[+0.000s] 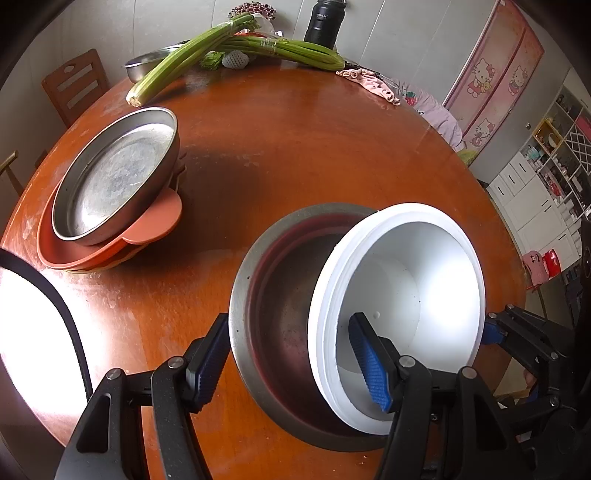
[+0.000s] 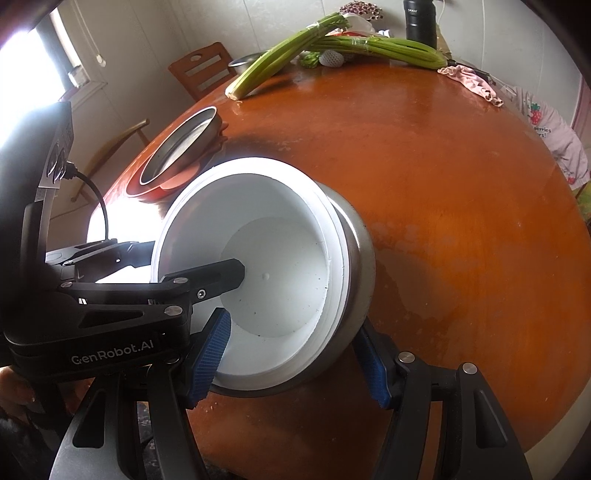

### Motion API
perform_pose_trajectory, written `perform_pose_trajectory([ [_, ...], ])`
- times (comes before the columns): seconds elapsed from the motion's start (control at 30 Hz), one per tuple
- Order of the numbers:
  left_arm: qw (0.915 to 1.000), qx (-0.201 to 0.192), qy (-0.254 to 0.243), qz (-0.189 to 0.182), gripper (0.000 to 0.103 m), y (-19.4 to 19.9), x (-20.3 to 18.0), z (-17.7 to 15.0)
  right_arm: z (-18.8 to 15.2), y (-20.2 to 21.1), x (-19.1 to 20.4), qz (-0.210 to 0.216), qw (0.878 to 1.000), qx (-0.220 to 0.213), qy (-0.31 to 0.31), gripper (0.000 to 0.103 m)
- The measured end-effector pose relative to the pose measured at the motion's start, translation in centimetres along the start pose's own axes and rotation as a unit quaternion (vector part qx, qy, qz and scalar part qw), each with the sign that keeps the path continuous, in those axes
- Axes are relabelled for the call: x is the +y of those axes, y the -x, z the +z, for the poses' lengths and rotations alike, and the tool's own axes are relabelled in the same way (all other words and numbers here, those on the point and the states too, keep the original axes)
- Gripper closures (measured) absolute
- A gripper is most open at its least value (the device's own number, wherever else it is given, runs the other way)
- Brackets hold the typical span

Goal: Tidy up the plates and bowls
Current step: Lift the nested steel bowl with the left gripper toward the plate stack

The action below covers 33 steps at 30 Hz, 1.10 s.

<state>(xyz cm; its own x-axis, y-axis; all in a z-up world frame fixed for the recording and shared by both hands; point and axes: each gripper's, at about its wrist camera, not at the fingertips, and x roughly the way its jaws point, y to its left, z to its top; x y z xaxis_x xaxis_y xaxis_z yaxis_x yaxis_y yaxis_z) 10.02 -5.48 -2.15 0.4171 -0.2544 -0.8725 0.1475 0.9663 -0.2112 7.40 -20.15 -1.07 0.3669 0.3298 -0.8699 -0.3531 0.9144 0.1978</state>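
A: What am I looking at on the left cam?

B: I've got the left gripper (image 1: pixel 295 365) straddling the steel bowl (image 1: pixel 273 332). One finger sits outside its rim, the other is down inside the white bowl (image 1: pixel 417 295), which is nested tilted in the steel one. Both bowls' walls are between my fingers, but I can't tell whether the pads are actually pressing.

A: And the right?

B: The right gripper (image 2: pixel 291 358) comes at the same pair from the near side. Its left pad (image 2: pixel 212 354) is inside the white bowl (image 2: pixel 280 266), and the other finger is outside against the steel bowl (image 2: pixel 360 273). It looks clamped on both walls together.

A: Where are the bowls sitting?

B: On the orange tabletop (image 1: pixel 314 147), near my edge. The steel bowl's base is on the wood.

A: Anything else in play?

B: A steel pan (image 1: pixel 114 177) stacked on orange plates (image 1: pixel 155 218), off to the left, well apart. At the far edge there's celery (image 1: pixel 207 48), a black flask (image 1: pixel 325 22) and a pink cloth (image 1: pixel 369 83).
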Motion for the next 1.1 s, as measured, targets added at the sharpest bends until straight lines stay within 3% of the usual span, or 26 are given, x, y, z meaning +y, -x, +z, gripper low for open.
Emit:
perform_pose_trajectory([
  [1.1,0.9999,-0.003,0.006,-0.012,0.039,0.36,-0.27,0.62,0.42,0.34,0.59,0.004,1.000,-0.006,0.007,0.034],
])
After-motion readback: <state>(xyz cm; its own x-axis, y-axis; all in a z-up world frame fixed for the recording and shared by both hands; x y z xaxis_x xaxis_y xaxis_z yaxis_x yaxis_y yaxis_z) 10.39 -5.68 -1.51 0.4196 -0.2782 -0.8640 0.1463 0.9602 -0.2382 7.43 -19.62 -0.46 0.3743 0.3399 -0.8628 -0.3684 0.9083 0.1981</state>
